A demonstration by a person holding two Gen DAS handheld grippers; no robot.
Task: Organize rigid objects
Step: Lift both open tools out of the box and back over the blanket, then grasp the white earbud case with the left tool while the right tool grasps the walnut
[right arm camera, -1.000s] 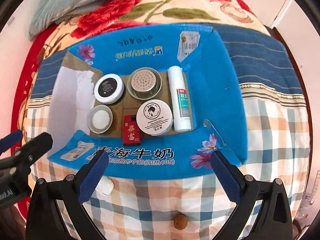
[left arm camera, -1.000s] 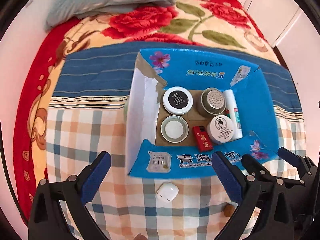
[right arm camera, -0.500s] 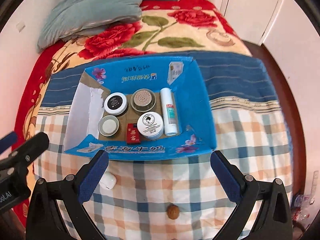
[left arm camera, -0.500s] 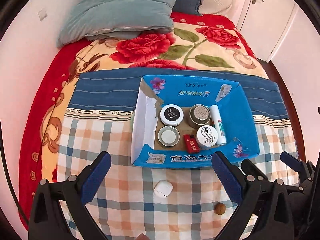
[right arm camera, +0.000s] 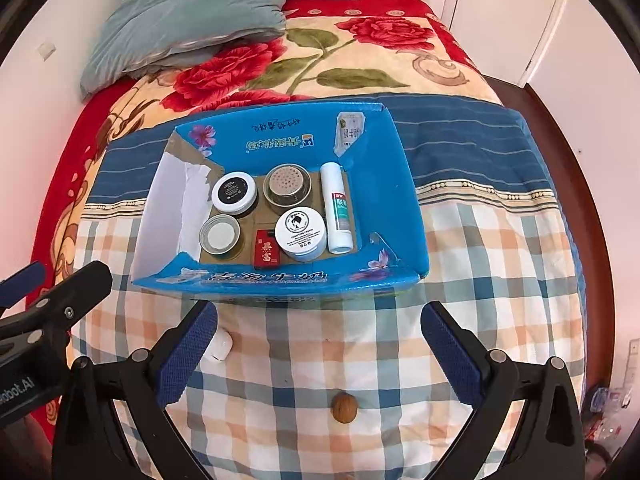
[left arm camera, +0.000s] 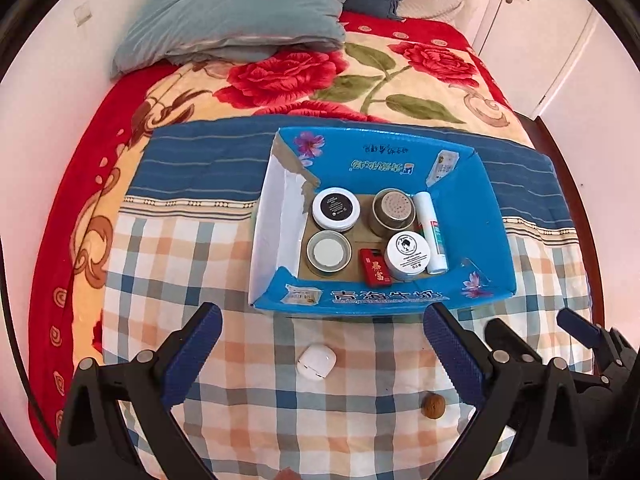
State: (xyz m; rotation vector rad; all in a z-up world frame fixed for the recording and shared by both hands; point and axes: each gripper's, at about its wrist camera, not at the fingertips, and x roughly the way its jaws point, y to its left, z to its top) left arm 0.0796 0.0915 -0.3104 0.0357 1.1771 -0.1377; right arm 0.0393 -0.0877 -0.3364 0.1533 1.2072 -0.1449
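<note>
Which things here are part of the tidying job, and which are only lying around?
Job: blue box holding two jars, tin, cup, tube, red pack; earbud case and walnut still outside.

Lying about: pillow, floral blanket, checked cloth.

bed (left arm camera: 168, 264): plaid sheet | rose blanket (left arm camera: 360, 76) | grey-blue pillow (left arm camera: 240, 12) | white walls

Blue carton (left arm camera: 492, 216) with white inner flap, purple flower prints. Ahead of the fingers (left arm camera: 192, 354), blue-padded on black: white earbud case (left arm camera: 316, 361), brown walnut (left arm camera: 433, 406). Bed sheet (left arm camera: 256, 408) blue-orange-white plaid; blanket (left arm camera: 360, 76) cream with red roses; pillow (left arm camera: 240, 8) grey-blue.
</note>
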